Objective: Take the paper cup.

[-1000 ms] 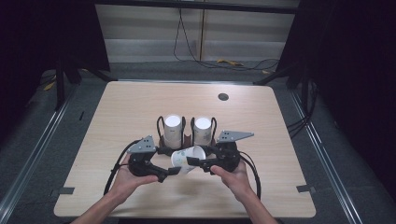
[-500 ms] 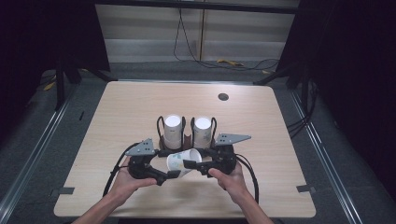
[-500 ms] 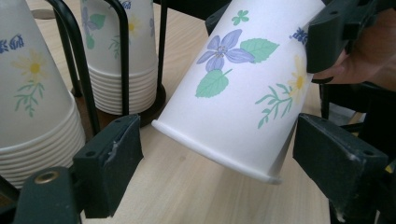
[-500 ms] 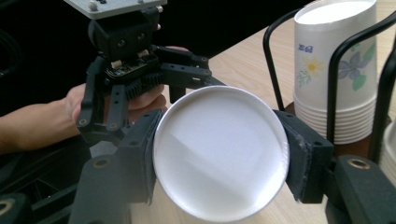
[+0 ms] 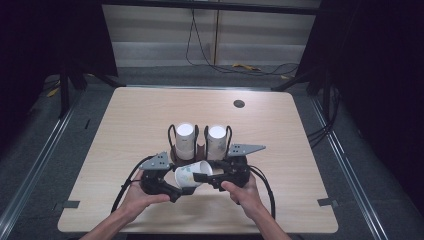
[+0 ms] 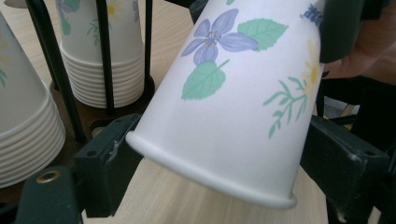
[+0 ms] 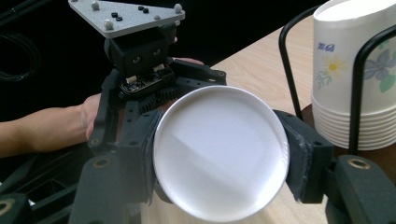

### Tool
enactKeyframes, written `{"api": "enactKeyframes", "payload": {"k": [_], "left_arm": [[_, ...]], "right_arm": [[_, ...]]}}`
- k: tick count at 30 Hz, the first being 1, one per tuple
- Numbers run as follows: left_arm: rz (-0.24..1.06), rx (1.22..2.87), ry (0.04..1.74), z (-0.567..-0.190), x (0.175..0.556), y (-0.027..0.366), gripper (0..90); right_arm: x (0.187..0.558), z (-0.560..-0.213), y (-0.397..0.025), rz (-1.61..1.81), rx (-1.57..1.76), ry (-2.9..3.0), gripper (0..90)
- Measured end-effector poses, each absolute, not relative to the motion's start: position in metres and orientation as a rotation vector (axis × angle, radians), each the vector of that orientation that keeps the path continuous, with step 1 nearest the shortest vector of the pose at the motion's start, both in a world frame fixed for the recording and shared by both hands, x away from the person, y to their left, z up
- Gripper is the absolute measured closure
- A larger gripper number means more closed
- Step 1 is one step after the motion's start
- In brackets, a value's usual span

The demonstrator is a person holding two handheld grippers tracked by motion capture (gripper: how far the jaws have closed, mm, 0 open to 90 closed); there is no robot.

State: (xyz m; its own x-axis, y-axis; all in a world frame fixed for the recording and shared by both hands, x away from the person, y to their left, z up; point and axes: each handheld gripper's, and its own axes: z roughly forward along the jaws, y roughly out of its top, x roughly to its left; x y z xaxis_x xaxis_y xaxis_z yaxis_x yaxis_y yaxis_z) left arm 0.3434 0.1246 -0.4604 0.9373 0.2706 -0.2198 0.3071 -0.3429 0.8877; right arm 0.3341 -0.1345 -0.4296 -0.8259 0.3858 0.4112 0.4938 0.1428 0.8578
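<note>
Pale wood table (image 5: 130, 125), both left tongs (image 5: 176, 189) and right tongs (image 5: 204, 176) clamped on smooth floral paper cup (image 5: 192, 173).

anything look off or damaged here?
Nothing damaged or spilled. One paper cup lies sideways in the air, clamped between the left tongs and right tongs. Both cup stacks stand upright in the rack.

White paper cup (image 5: 192, 173) w/ blue flower and green leaf print, tipped on side, held betw. both grippers' fingers (image 6: 108, 161).
</note>
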Motion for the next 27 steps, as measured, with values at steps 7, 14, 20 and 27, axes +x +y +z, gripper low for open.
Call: {"api": "enactKeyframes", "payload": {"k": [7, 14, 20, 27], "left_arm": [[-0.086, 1.888, 0.433, -0.4597, 0.3445, 0.1254, 16.4], [-0.115, 1.873, 0.43, -0.4599, 0.3466, 0.126, 17.1], [-0.101, 1.893, 0.406, -0.4597, 0.3448, 0.1258, 17.7], [-0.081, 1.905, 0.39, -0.46, 0.346, 0.1274, 21.0]], "right_arm": [[0.3344, -0.4288, -0.1351, -1.791, -0.893, -2.278, 37.8], [0.3372, -0.4244, -0.1361, -1.791, -0.874, -2.269, 37.8], [0.3351, -0.4254, -0.1335, -1.77, -0.857, -2.294, 37.8], [0.3379, -0.4273, -0.1335, -1.759, -0.848, -2.292, 36.5]]}}
